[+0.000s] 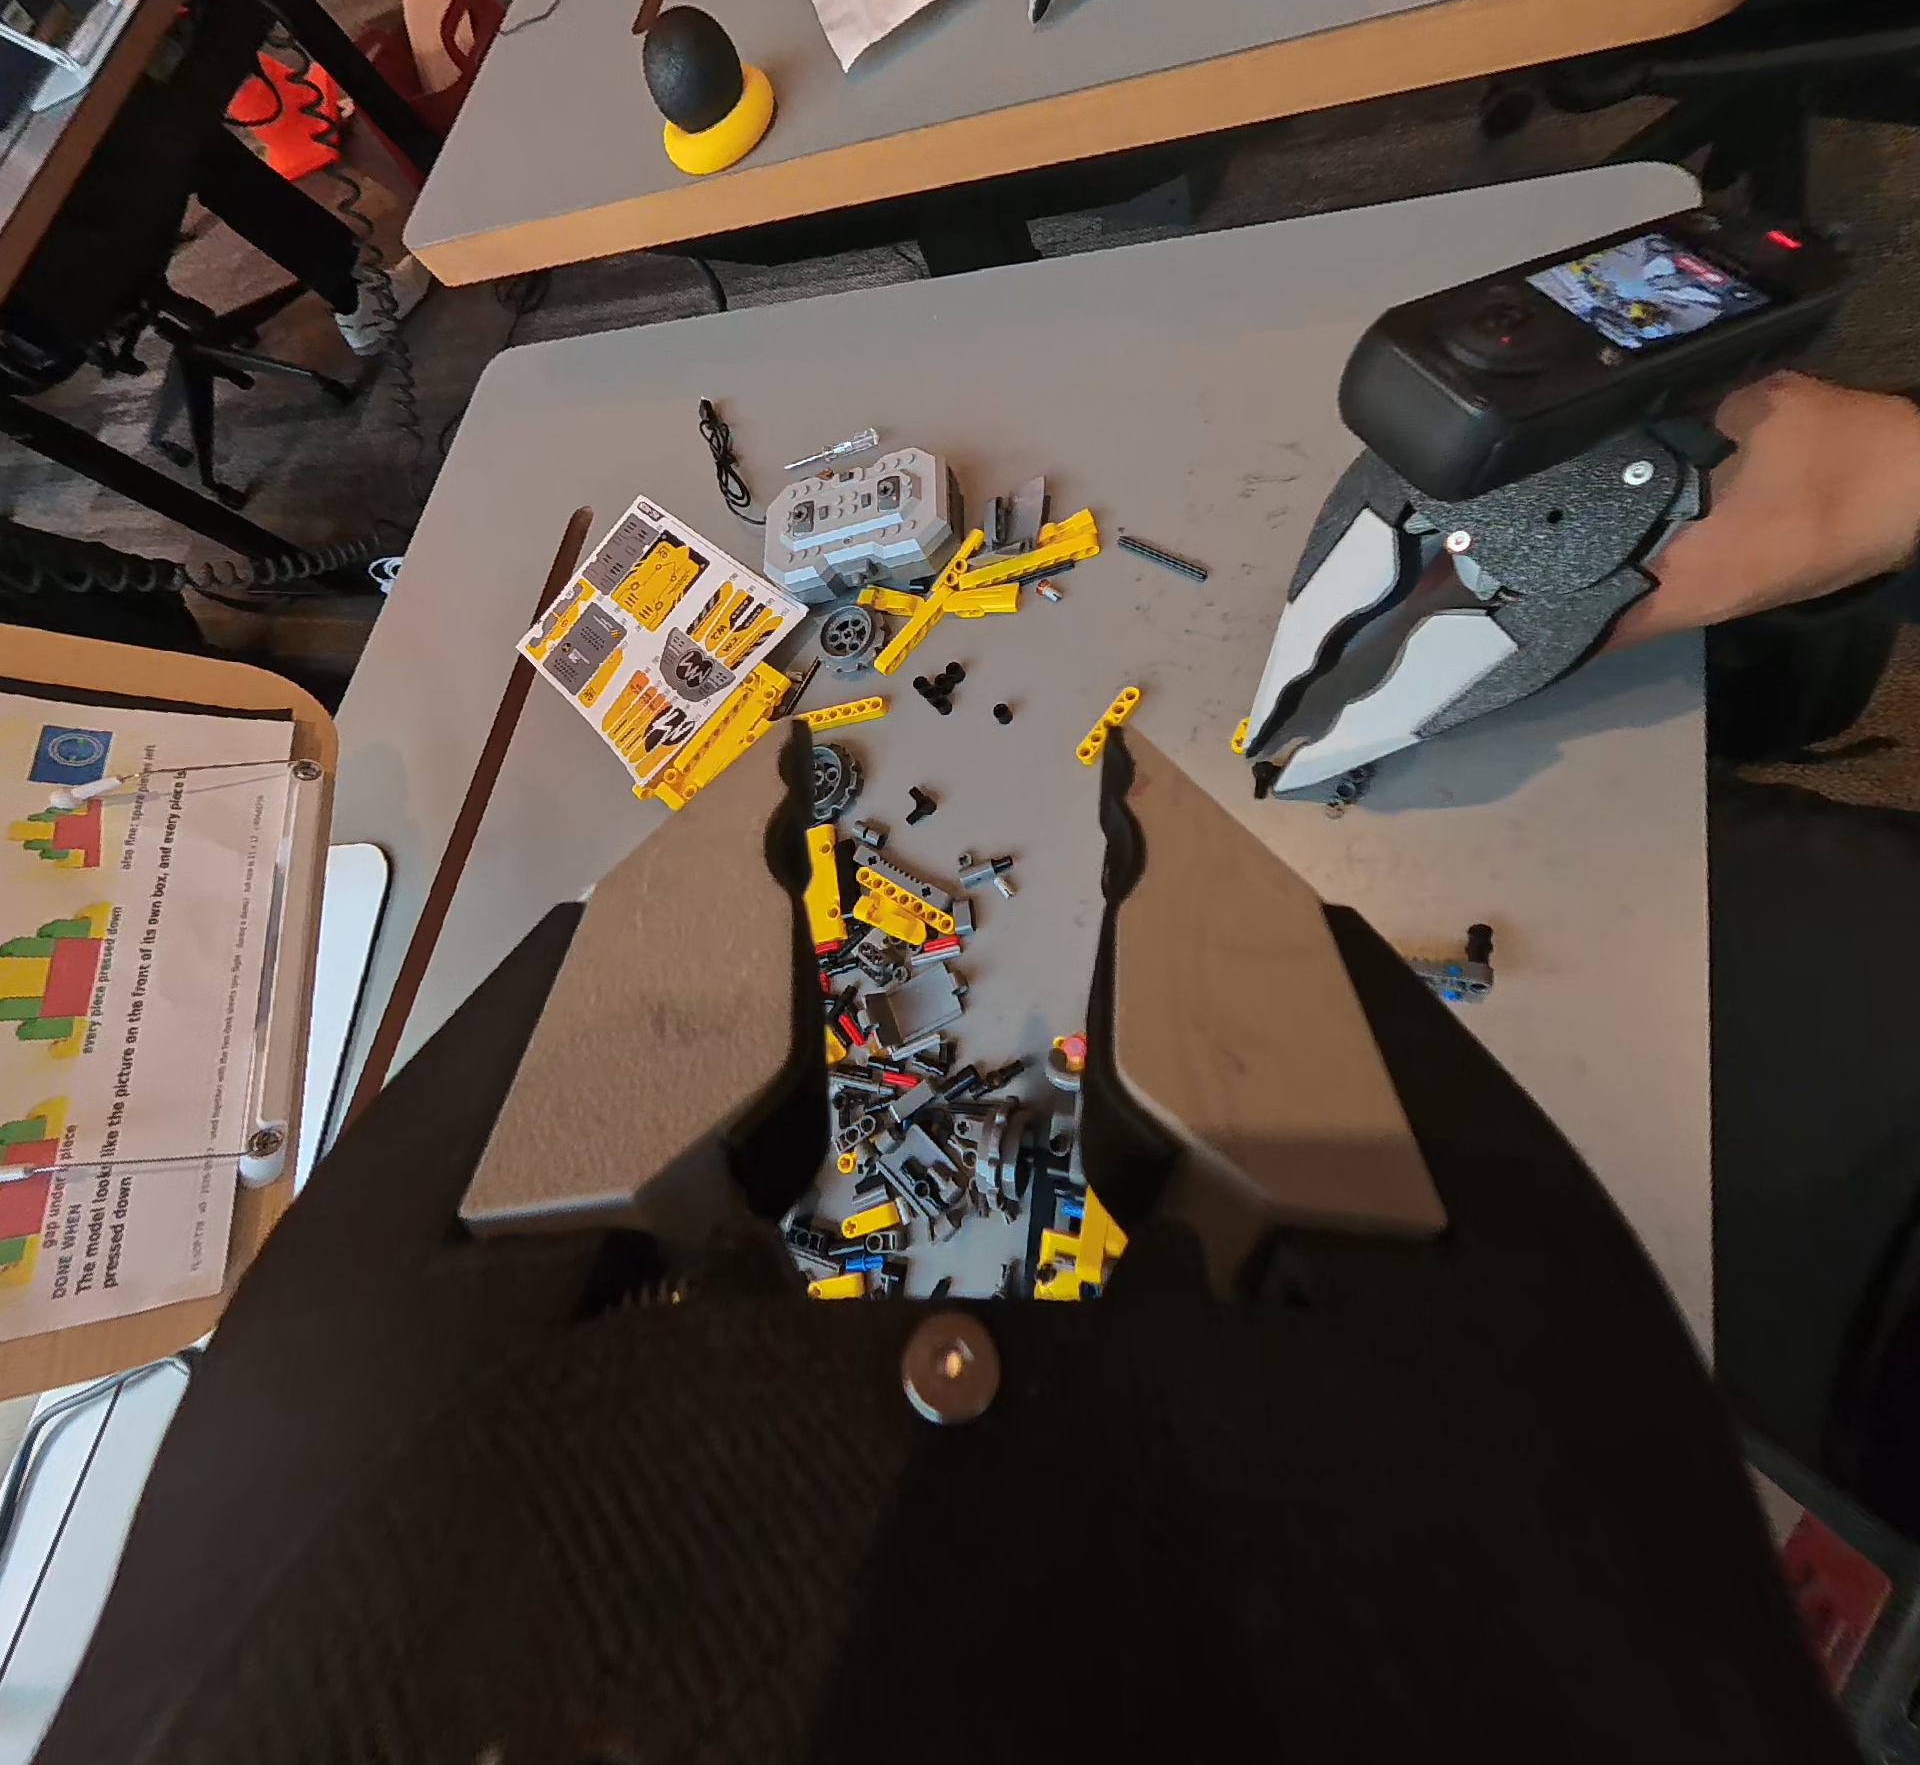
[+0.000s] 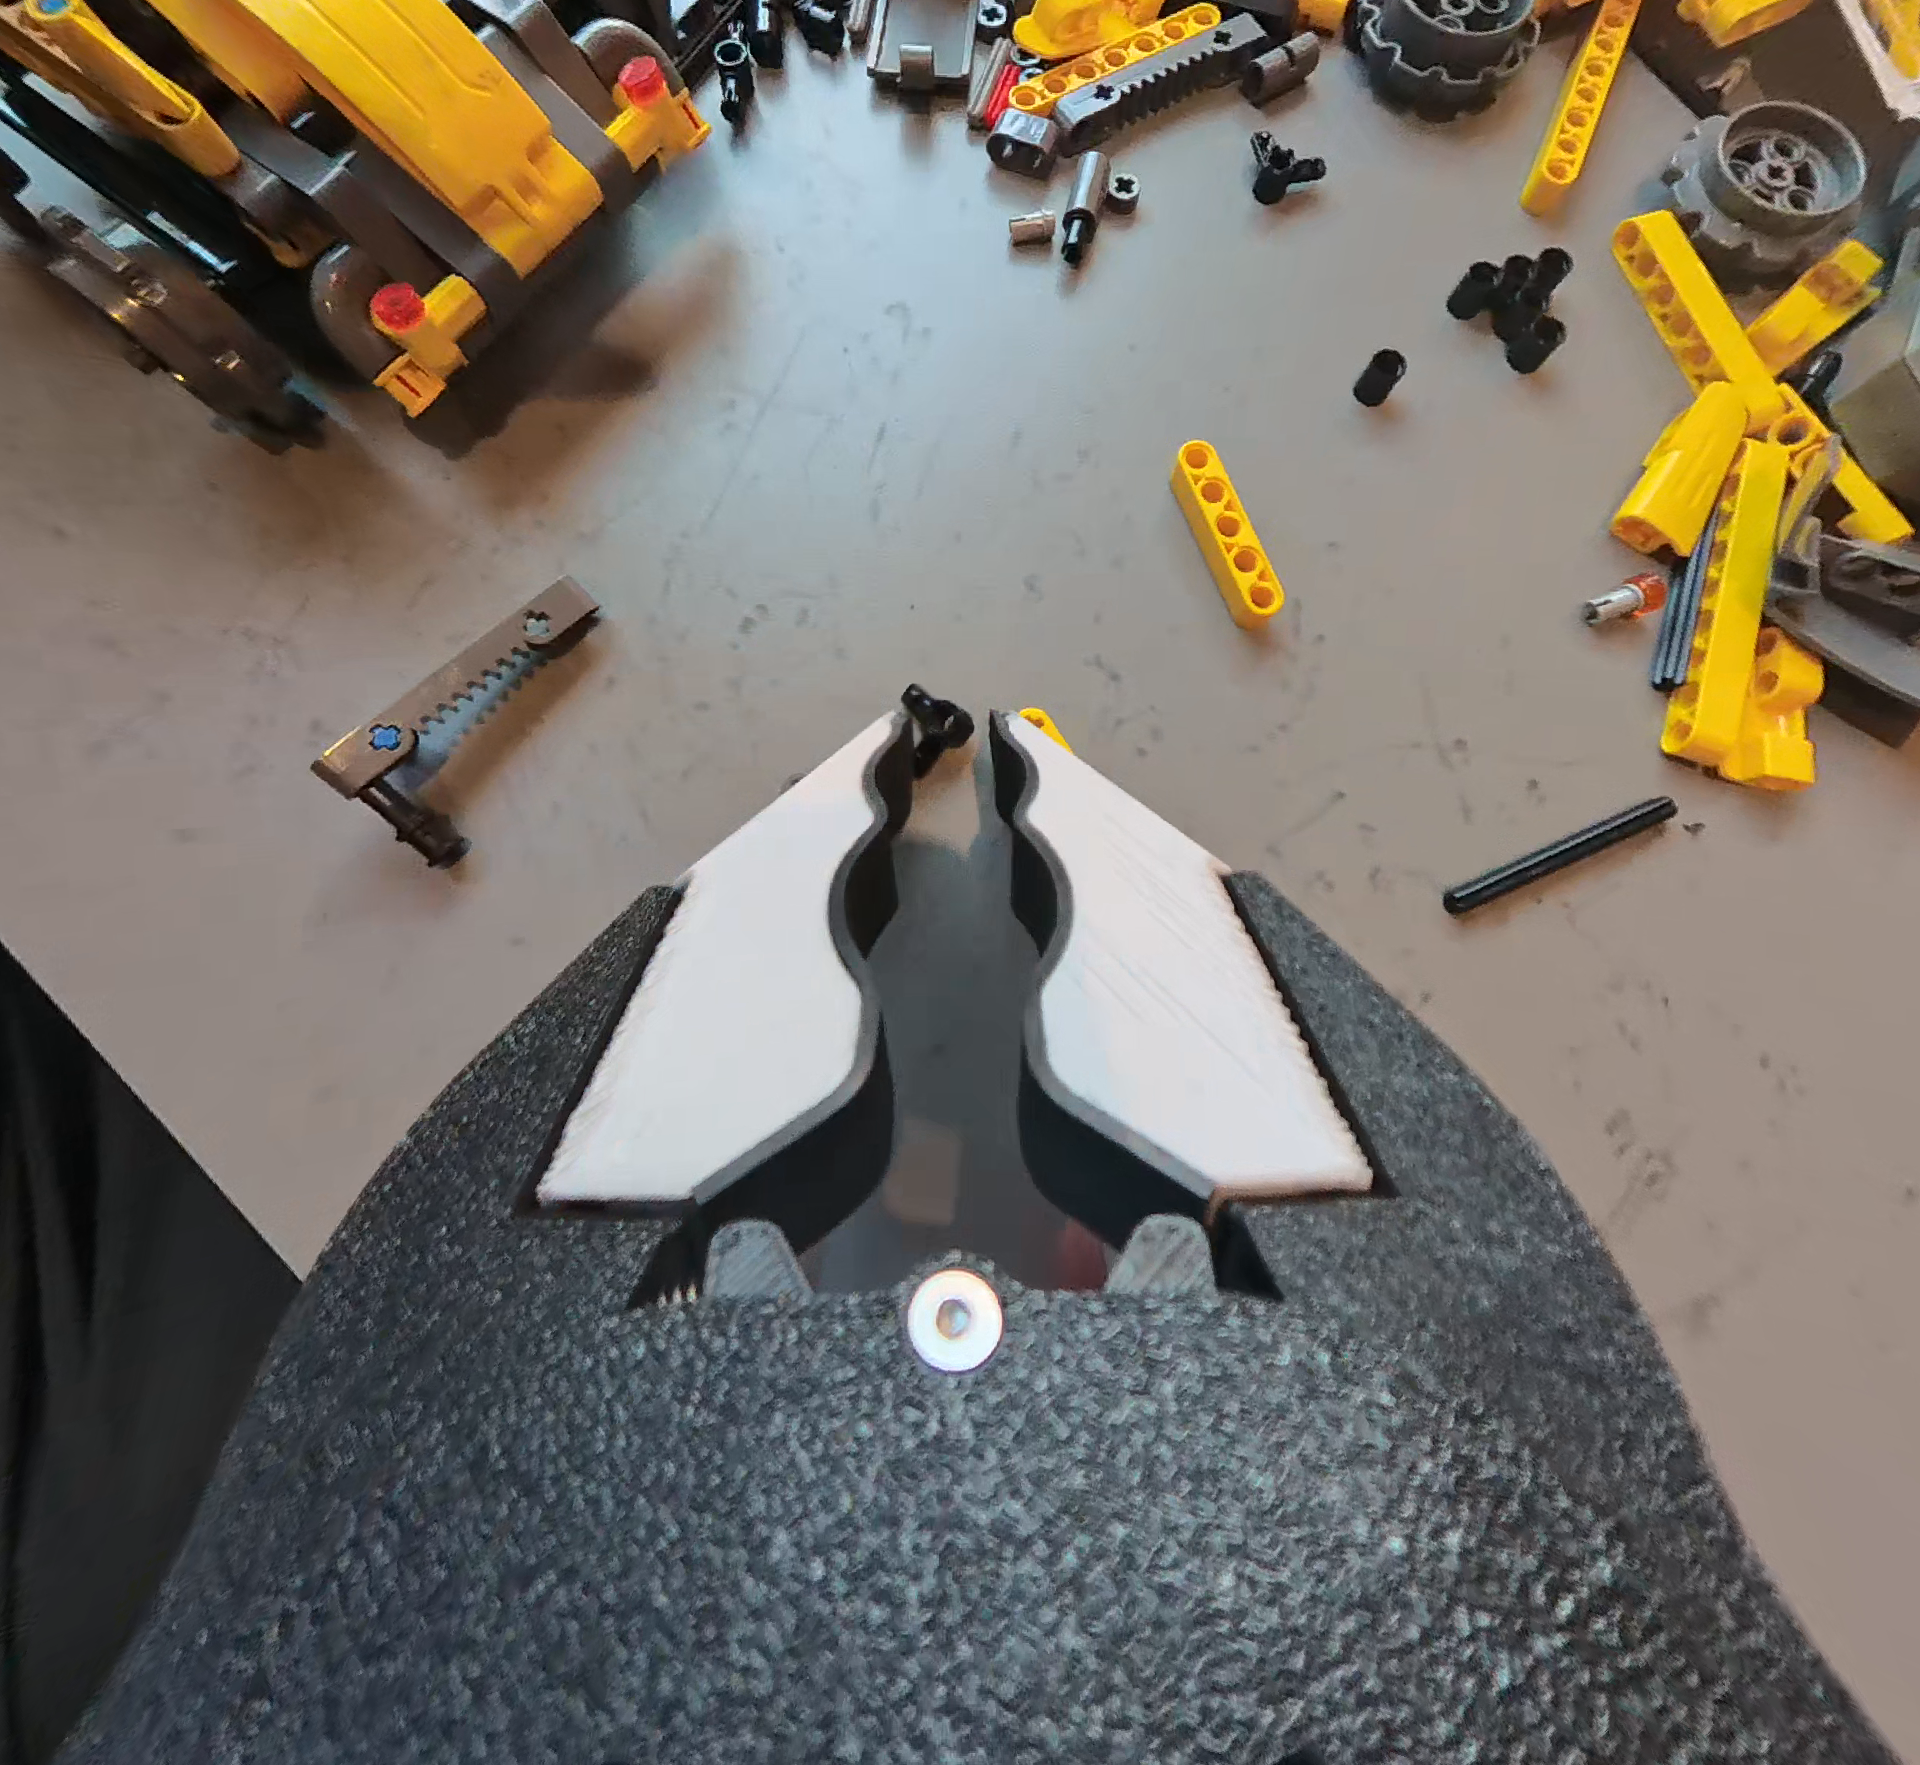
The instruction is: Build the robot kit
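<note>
Nearest the right wrist camera, right gripper (image 2: 943, 726) sits low over the grey table (image 2: 831, 489), jaws narrowed to a slim gap, a small black connector (image 2: 932, 716) at the tips against the left finger; can't tell if it is actually pinched. Small yellow bit just beside the right fingertip. Loose around it: dark toothed rack piece (image 2: 457, 713) to one side, short yellow beam (image 2: 1226, 534) and black axle (image 2: 1558, 855) to the other. Farther out, part-built yellow and grey vehicle (image 2: 312, 115) and a heap of loose parts (image 2: 1091, 1).

Left gripper (image 1: 951, 749) hangs higher over the same heap, jaws wide, holding nothing. Person's hand (image 1: 1787, 510) holds the right gripper's handle, tips angled down to the table. Beyond: printed sticker sheet (image 1: 660, 624), grey battery box (image 1: 862, 520). Instruction sheet with text and brick pictures (image 1: 135, 988) on the side table; wording omitted. No brand marks legible.
</note>
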{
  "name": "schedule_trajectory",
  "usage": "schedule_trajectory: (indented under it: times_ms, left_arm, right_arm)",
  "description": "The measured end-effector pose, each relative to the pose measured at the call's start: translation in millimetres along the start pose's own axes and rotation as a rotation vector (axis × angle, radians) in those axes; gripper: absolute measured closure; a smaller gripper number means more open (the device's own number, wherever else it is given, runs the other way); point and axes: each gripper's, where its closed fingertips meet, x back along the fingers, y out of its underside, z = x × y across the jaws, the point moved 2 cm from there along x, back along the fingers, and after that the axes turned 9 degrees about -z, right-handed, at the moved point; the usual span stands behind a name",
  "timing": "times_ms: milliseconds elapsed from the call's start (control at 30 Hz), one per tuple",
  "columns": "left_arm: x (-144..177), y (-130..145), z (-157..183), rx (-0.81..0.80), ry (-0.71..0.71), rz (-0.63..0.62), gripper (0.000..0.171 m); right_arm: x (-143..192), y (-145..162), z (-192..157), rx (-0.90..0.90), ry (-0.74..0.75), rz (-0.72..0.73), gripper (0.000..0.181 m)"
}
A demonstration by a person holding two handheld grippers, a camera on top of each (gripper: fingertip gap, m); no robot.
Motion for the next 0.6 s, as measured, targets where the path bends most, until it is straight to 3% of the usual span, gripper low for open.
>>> schedule_trajectory:
  times_ms: [200,433,600]
  left_arm:
    - [-6,-2,9,-0.020,0.009,-0.011,0.119]
    - [-16,-3,23,-0.064,0.011,-0.044,0.119]
    - [-15,-5,26,-0.075,0.014,-0.037,0.119]
  right_arm:
    - [2,1,-2,0.008,-0.004,0.009,0.174]
    - [24,-4,0,0.034,0.092,0.138,0.174]
    - [38,-10,-9,-0.032,0.021,0.216,0.174]
